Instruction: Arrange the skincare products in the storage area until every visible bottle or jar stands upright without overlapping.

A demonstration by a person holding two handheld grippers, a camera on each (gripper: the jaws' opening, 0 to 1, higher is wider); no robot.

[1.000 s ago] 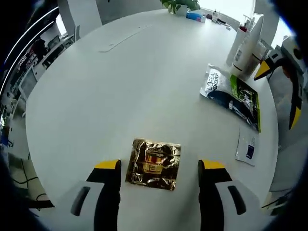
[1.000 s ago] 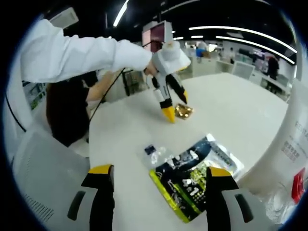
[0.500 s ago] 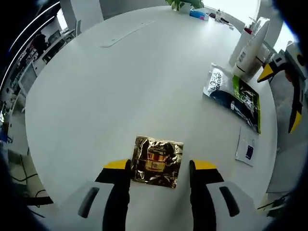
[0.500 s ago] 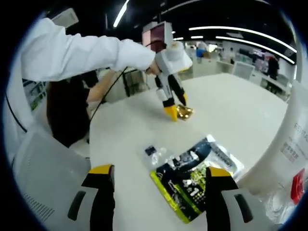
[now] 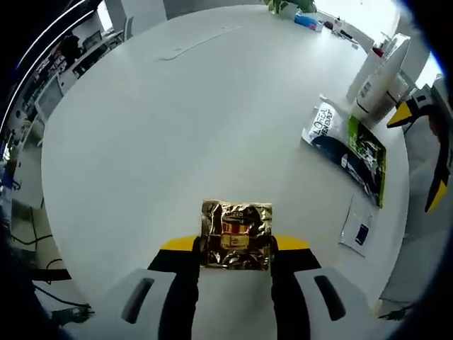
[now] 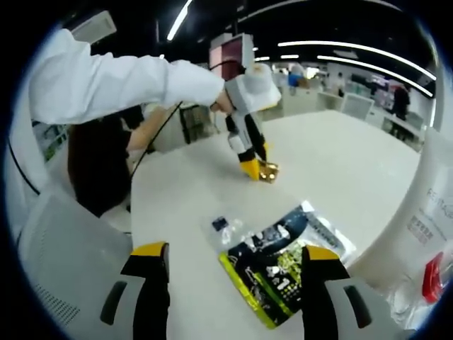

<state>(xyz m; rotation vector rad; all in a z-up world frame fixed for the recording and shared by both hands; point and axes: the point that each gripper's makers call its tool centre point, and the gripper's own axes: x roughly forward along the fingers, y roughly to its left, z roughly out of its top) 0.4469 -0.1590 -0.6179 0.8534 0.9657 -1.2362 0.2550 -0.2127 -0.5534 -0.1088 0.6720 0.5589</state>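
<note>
A crinkled gold sachet (image 5: 236, 235) lies flat on the round white table (image 5: 177, 127), and my left gripper (image 5: 236, 245) is shut on it, its yellow tips pressing both side edges. In the right gripper view the left gripper (image 6: 253, 168) points down at that gold sachet (image 6: 268, 171). My right gripper (image 6: 236, 252) stands open above a black-and-green sachet (image 6: 283, 273) and shows in the left gripper view as the right gripper (image 5: 419, 154). The black-and-green sachet (image 5: 347, 145) lies flat beside tall white bottles (image 5: 379, 78) that stand upright.
A small clear sachet (image 6: 228, 227) lies near the table edge, the same small sachet (image 5: 357, 228) right of my left jaws. A big white bottle (image 6: 425, 212) stands close on the right. A person's white sleeve (image 6: 106, 78) reaches in; a chair (image 6: 56, 262) stands below left.
The left jaws have drawn together from wide apart until they grip the gold sachet's sides. The right gripper has stayed open over the black-and-green sachet.
</note>
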